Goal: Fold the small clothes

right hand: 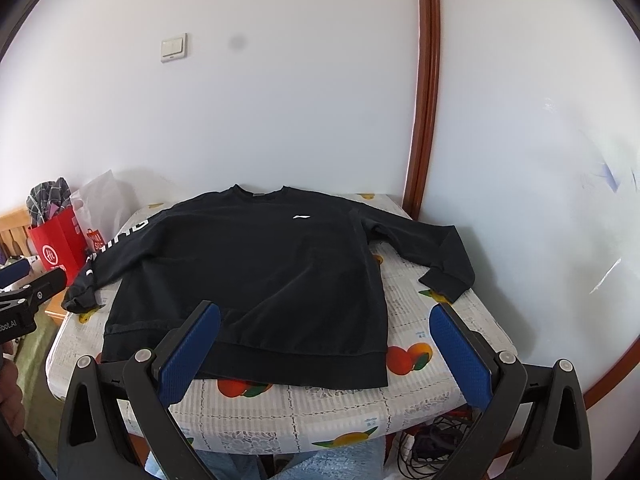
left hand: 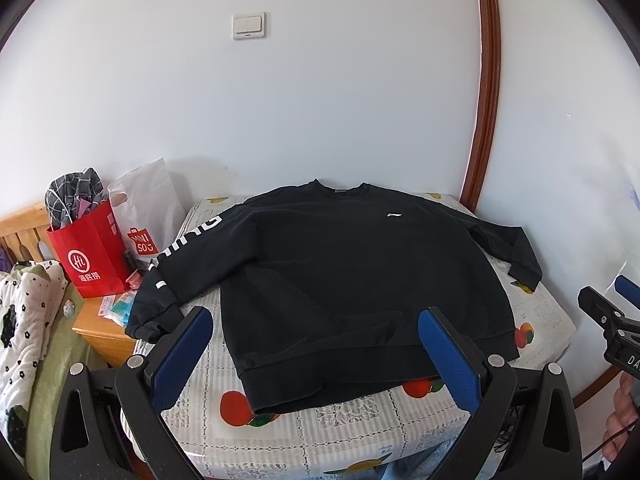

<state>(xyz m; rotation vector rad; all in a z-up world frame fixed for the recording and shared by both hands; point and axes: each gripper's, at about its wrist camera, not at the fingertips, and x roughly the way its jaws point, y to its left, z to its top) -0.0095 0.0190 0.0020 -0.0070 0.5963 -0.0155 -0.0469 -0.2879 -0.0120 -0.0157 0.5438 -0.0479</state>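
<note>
A black sweatshirt lies spread flat, front up, on a small table with a fruit-print cloth. Its collar is at the far side and its hem at the near edge. The left sleeve with white letters hangs over the table's left edge. The right sleeve lies out on the cloth to the right. My left gripper is open and empty above the hem. My right gripper is open and empty above the hem's right part. The sweatshirt and cloth also show in the right wrist view.
A red paper bag and a white plastic bag stand on a wooden nightstand left of the table. A quilted bed lies further left. White walls and a brown door frame close in the back and right. Cables lie under the table.
</note>
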